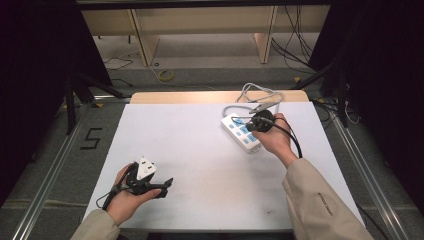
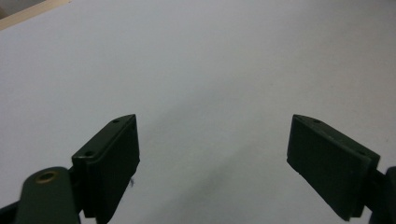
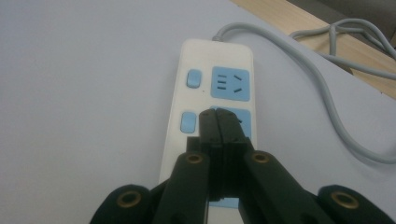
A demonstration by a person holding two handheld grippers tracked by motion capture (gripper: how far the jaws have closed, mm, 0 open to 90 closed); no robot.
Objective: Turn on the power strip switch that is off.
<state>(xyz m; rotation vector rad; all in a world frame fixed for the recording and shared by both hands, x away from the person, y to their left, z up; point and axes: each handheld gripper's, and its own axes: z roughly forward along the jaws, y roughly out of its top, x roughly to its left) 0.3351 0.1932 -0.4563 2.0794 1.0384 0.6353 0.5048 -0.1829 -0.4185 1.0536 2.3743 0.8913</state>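
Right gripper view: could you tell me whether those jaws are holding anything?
Nothing: the right gripper is shut empty above the power strip. The left gripper is open over bare table.

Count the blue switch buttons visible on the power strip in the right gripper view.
2. One button sits left of the far blue socket; the second is nearer, beside the shut right tongs. More may be hidden under the tongs on the power strip.

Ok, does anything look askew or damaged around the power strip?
Nothing looks damaged. The power strip lies flat but skewed to the table edges, its grey cable looped loosely behind. The right claw, shut, is above its second socket.
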